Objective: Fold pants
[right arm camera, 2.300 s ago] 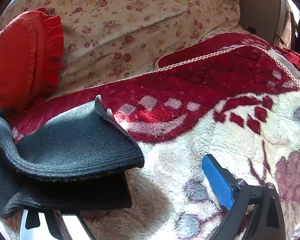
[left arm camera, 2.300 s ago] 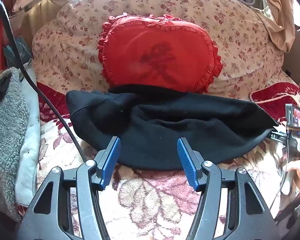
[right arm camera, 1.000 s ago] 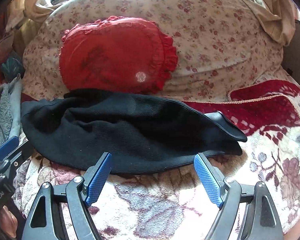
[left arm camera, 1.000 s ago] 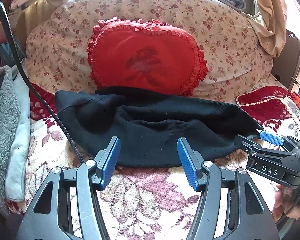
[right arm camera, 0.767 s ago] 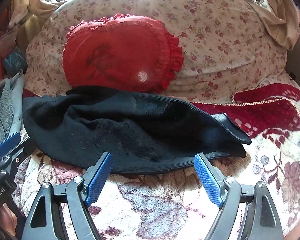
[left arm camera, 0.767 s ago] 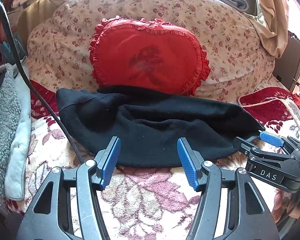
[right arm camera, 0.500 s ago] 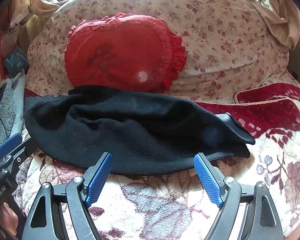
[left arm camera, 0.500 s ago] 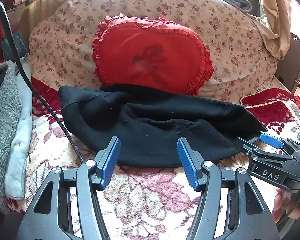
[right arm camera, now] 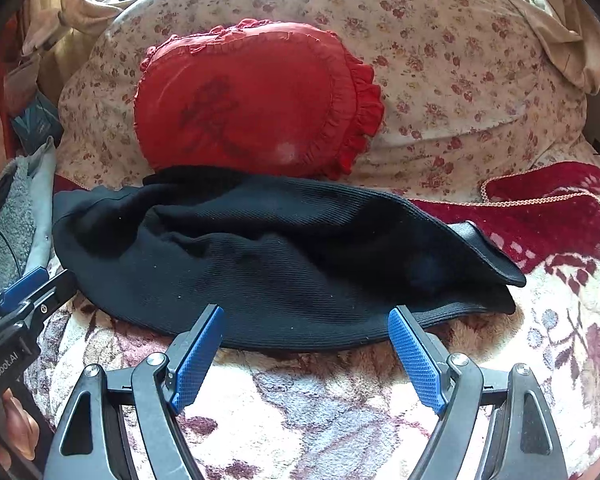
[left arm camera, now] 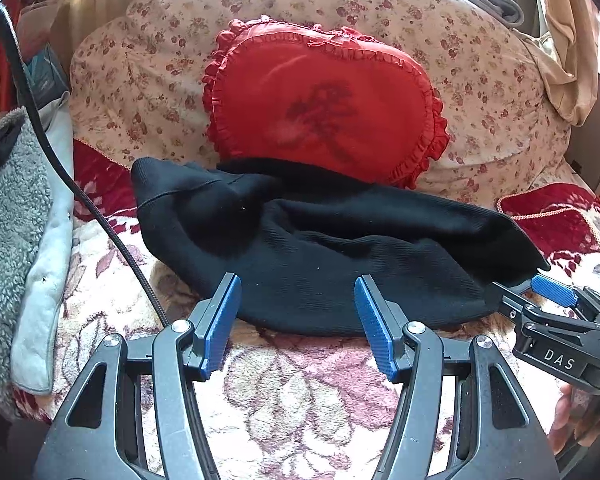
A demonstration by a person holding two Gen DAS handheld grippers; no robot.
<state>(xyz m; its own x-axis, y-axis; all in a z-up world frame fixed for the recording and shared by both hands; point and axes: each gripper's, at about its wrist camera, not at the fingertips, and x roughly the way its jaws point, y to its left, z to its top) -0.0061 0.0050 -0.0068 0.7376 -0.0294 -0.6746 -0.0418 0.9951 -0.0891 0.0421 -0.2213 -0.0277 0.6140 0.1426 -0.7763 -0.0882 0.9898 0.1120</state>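
The black knit pants (left arm camera: 320, 252) lie folded in a long bundle across the flowered blanket, below the red heart cushion; they also show in the right wrist view (right arm camera: 276, 264). My left gripper (left arm camera: 298, 322) is open and empty, just in front of the pants' near edge. My right gripper (right arm camera: 306, 350) is open and empty, also at the near edge. The right gripper shows at the right of the left wrist view (left arm camera: 556, 308). The left gripper shows at the left edge of the right wrist view (right arm camera: 16, 304).
A red heart cushion (left arm camera: 324, 100) leans on a flowered pillow (left arm camera: 480, 52) behind the pants. A grey fleece garment (left arm camera: 16, 232) lies at the left. A black cable (left arm camera: 100, 216) runs down the left. A red blanket border (right arm camera: 548, 208) is at the right.
The right gripper let go of the pants' end and pulled back to face the bundle. Both views have since drifted slightly; the pants lie still.
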